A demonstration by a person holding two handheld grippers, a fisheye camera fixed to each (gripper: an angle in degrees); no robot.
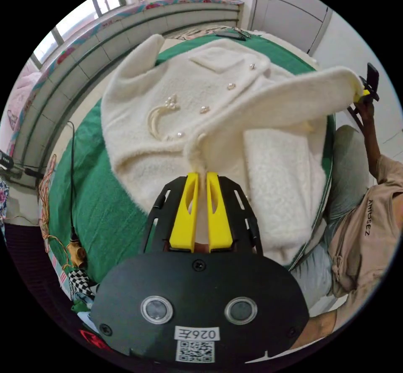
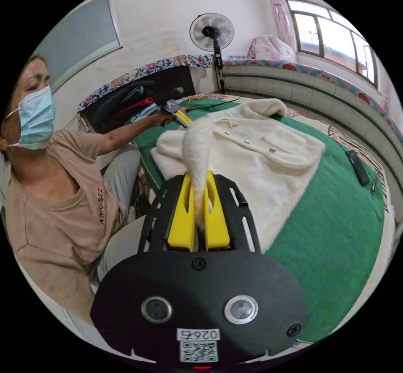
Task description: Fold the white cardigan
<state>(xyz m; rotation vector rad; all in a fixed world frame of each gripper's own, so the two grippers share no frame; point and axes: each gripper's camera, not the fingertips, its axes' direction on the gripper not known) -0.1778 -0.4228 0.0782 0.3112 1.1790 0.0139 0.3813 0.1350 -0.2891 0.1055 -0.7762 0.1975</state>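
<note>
Fan (image 2: 211,32) in right gripper view; cardigan (image 1: 176,108) pearls in left

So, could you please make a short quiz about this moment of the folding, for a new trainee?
1. True or false: the white cardigan lies on a green cover with its pearl buttons facing up.
2. What does the left gripper hold?
A. a corner of the green cover
B. a part of the cardigan's sleeve
C. nothing
3. Fill in: in the right gripper view, the right gripper is shut on the ____ of the lifted sleeve.

Key
1. True.
2. B. The jaws pinch the sleeve, which stretches across to the other gripper.
3. End (cuff).
</note>
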